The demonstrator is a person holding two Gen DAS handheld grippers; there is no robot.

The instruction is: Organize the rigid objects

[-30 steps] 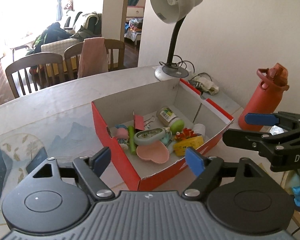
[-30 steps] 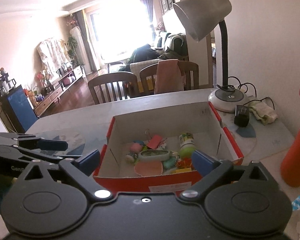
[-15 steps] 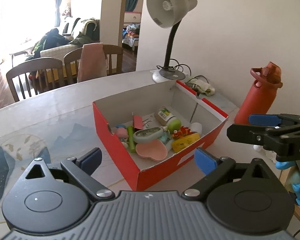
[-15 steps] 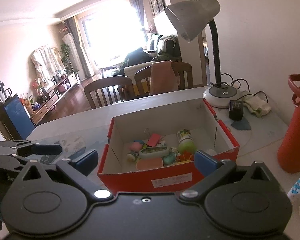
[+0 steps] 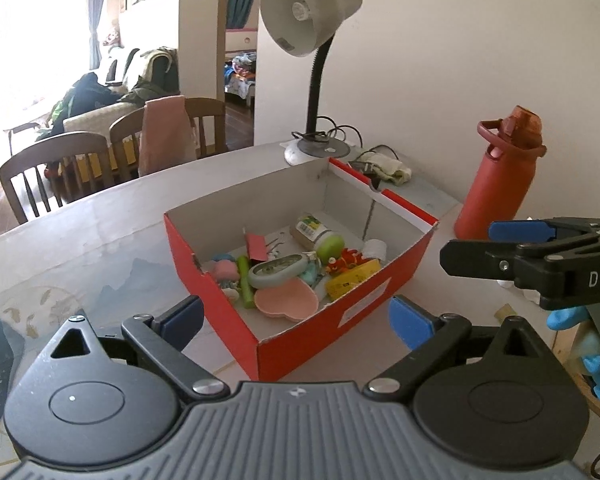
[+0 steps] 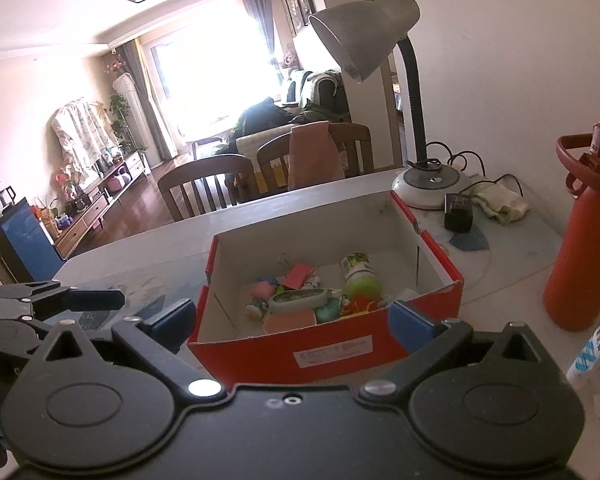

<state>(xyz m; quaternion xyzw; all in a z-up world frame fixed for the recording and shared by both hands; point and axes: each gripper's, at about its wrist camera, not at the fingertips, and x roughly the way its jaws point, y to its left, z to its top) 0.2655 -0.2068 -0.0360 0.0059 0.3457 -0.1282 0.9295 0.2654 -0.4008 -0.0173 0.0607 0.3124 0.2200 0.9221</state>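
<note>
Over table (image 5: 100, 232), left gripper (image 5: 296, 320) splayed, tilted down

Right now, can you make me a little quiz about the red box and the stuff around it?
1. True or false: the red box is empty.
2. What stands on the table to the right of the box by the wall? A) the red bottle B) a teapot C) a vase
3. Fill in: the left gripper has its jaws ____, with nothing between them.

Key:
1. False. Small things lie in it, such as the pink heart dish and the green-capped bottle.
2. A.
3. Open. The jaws have just been opening.
</note>
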